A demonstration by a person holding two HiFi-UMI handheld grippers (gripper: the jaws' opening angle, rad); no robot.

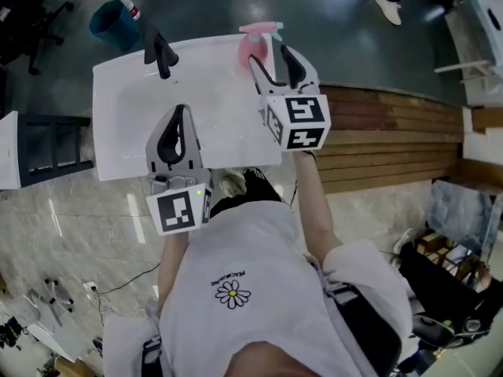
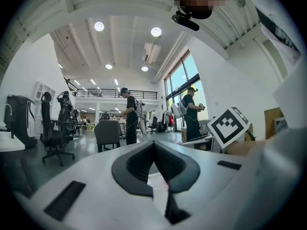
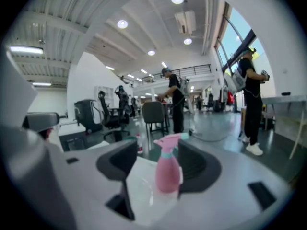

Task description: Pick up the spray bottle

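A pink spray bottle (image 1: pixel 255 47) with a pale teal collar stands upright at the far edge of the white table (image 1: pixel 126 124). My right gripper (image 1: pixel 271 58) is held at the bottle, its jaws spread wide. In the right gripper view the spray bottle (image 3: pixel 168 172) stands between the two jaws of the right gripper (image 3: pixel 160 163), closer to the right-hand one, and I see no pad pressing on it. My left gripper (image 1: pixel 181 115) hovers over the near part of the table, away from the bottle. In the left gripper view the left gripper (image 2: pixel 154 145) has its jaws shut together with nothing between them.
A black object (image 1: pixel 159 53) stands at the table's far left. Beyond it on the floor is a blue bin (image 1: pixel 114 23). A wooden slatted bench (image 1: pixel 393 140) runs to the right, a dark rack (image 1: pixel 47 151) to the left. People and office chairs (image 3: pixel 155 115) stand in the room beyond.
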